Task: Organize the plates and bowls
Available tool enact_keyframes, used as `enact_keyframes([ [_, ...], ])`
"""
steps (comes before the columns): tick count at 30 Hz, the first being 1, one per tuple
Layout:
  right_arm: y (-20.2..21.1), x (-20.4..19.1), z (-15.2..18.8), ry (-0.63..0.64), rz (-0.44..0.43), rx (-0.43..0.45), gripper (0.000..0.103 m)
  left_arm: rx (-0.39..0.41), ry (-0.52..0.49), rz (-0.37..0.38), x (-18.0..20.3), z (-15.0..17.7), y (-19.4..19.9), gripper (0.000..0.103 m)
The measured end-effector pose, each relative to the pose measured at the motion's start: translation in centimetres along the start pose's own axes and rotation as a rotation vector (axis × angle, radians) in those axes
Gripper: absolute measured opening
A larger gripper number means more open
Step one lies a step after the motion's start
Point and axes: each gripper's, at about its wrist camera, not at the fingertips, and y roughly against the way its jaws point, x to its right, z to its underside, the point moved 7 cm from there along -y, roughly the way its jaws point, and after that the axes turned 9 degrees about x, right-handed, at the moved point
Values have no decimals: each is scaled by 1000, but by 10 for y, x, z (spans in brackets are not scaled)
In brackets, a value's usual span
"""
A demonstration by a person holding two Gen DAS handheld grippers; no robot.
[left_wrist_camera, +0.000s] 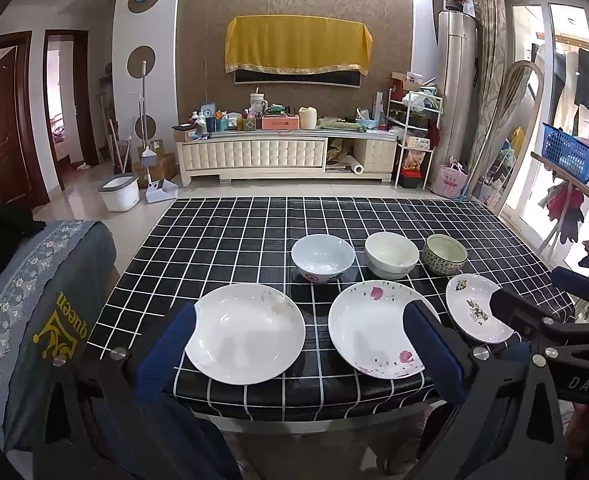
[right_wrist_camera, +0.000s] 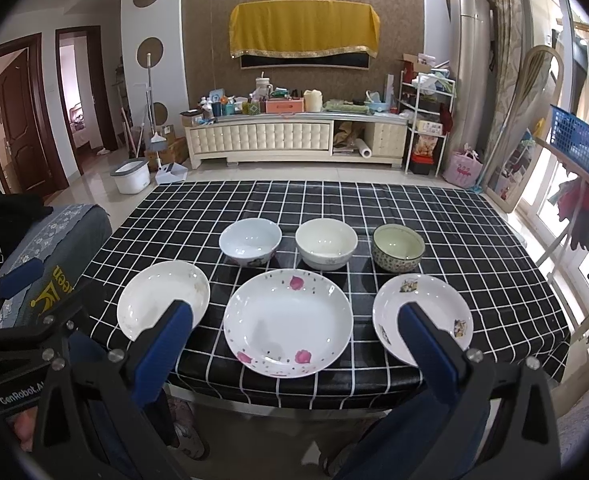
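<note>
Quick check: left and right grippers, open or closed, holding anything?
Left gripper: jaws open, holding nothing.
Right gripper: jaws open, holding nothing.

left gripper (left_wrist_camera: 300, 334): jaws spread wide, nothing between the blue pads, held just off the near edge of the table (left_wrist_camera: 334, 396), left of centre
right gripper (right_wrist_camera: 296, 330): same deal, fingers wide apart and empty, off that same near edge, to the right of the left one
height: both sit above the tabletop, tilted down a bit
</note>
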Motion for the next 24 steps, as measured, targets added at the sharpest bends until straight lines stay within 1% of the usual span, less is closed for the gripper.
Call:
enact_keyframes([
  [16, -1, 0, 3, -6, -9, -8, 103, -11, 7, 10, 0, -1, 1, 102],
  [24, -2, -1, 1, -7, -17, -12, 103, -11, 7, 2, -3, -4, -1, 102],
])
